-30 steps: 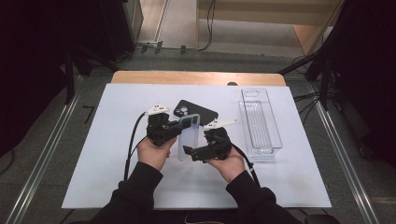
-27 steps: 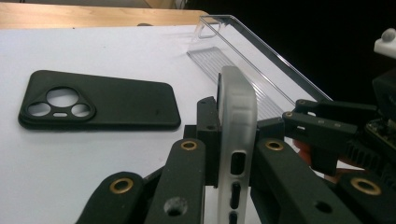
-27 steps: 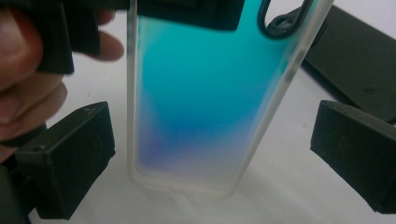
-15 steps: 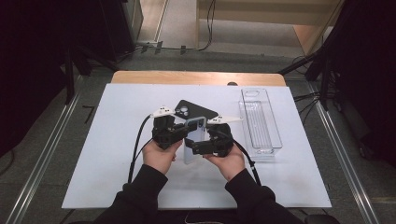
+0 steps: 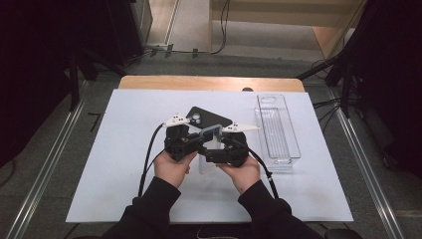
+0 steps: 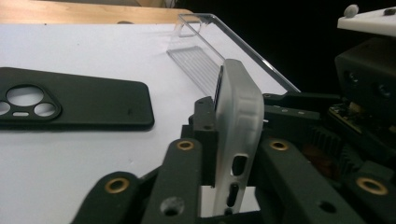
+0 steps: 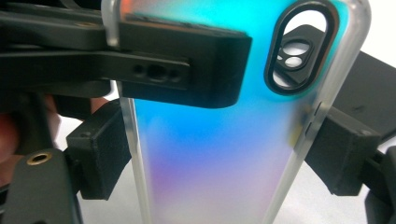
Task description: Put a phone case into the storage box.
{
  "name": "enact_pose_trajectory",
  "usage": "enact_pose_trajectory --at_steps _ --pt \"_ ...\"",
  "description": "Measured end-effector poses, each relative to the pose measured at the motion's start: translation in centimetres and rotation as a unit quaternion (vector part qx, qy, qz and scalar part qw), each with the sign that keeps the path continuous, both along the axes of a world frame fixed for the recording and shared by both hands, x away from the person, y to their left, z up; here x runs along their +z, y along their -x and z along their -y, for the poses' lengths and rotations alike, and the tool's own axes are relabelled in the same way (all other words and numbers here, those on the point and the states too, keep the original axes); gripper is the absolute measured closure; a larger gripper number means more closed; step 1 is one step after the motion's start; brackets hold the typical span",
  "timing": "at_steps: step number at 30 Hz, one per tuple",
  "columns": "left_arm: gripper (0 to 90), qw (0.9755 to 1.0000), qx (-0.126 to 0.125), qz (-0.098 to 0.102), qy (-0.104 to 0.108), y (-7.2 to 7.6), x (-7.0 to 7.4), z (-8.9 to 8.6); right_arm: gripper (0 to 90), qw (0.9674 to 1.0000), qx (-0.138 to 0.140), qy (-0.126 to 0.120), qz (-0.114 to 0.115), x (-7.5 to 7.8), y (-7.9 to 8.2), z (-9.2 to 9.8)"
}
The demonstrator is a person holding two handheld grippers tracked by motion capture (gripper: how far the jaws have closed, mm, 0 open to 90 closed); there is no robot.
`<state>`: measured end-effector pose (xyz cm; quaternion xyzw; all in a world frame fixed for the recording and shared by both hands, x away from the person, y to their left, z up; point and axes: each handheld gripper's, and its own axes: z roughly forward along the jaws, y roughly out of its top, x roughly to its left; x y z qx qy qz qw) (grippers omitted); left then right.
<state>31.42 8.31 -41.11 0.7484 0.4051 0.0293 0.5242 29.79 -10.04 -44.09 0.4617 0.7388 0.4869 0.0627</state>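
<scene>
You hold the clear case [image 5: 209, 144] between both grippers, long axis toward you, camera cutout far; left gripper [image 5: 191, 144] jaws just easing open on its faces, right gripper [image 5: 219, 152] jaws just closing across its edges; tray [image 5: 293, 149] empty.

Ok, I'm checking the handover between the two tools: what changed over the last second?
The right tool has just been closing across the translucent phone case, and its pads now sit on both long edges. The left tool has just been opening a little, but the case is between its jaws and looks touched. The hands drew slightly closer together. The black phone case and clear tray stayed put.
</scene>
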Motion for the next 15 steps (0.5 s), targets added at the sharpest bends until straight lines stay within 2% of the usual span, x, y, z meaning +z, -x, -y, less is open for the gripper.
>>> enact_pose_trajectory --at_steps 2,4,5,6,11,15 --pt "66.1 1.0000 0.002 -0.002 0.001 0.1 0.3 -0.1 14.6 1.0000 -0.003 0.004 0.001 0.0 -0.1 0.1" --pt "59.0 1.0000 0.002 -0.005 -0.005 0.1 0.5 -0.2 14.6 1.0000 -0.007 0.005 -0.004 -0.2 -0.3 0.5" --pt "59.0 1.0000 0.002 -0.004 -0.008 0.2 0.6 -0.2 14.6 1.0000 -0.007 0.005 -0.004 -0.2 -0.3 0.5" --pt "54.1 0.9999 0.001 -0.008 -0.007 0.2 0.7 -0.3 14.6 0.9999 -0.010 0.008 -0.005 -0.3 -0.5 0.7" --pt "48.1 0.9997 -0.008 -0.021 -0.001 0.2 1.1 -0.9 14.6 0.9998 -0.015 0.014 -0.005 -0.3 -0.7 1.0" --pt "42.6 0.9989 -0.026 -0.038 0.005 0.2 1.2 -1.4 14.6 0.9997 -0.017 0.020 -0.005 -0.4 -0.9 1.4"
